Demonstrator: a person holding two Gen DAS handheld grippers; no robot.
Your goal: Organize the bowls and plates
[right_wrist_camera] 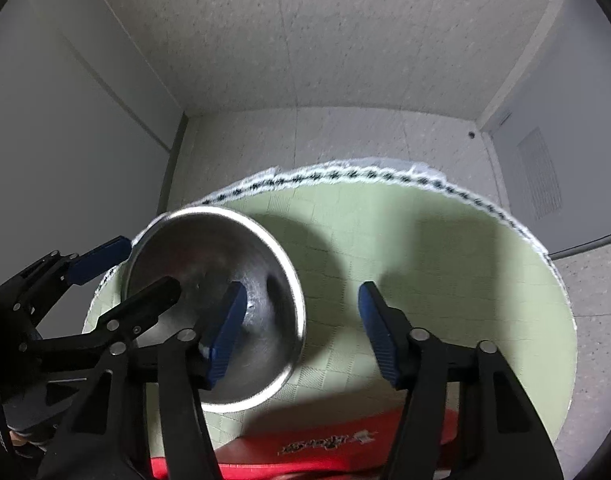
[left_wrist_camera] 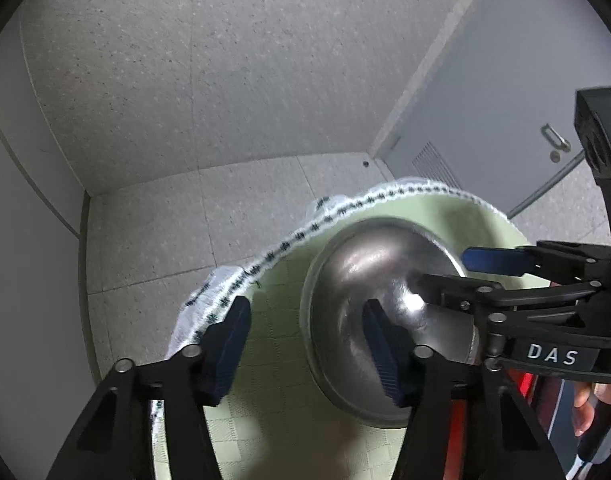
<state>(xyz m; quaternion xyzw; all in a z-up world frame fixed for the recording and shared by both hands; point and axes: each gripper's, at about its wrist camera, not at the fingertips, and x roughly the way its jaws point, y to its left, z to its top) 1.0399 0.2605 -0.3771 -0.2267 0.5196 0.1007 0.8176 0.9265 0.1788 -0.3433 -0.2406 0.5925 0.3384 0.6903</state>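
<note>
A steel bowl (left_wrist_camera: 369, 280) (right_wrist_camera: 225, 256) sits on a round table with a light green checked cloth (left_wrist_camera: 281, 408) (right_wrist_camera: 445, 280). My left gripper (left_wrist_camera: 305, 344) is open; its right finger reaches into the bowl and its left finger stands over the cloth near the table's edge. My right gripper (right_wrist_camera: 301, 332) is open; its left finger is inside the bowl and its right finger is over the bare cloth. Each gripper also shows in the other's view, at the bowl's side (left_wrist_camera: 485, 276) (right_wrist_camera: 121, 276). No plates are in view.
A red object with white lettering (right_wrist_camera: 325, 444) lies at the table's near edge. The cloth has a white fringe with a dark pattern (left_wrist_camera: 289, 240). Beyond the table are a speckled floor, grey walls and a grey door with a handle (left_wrist_camera: 553, 136).
</note>
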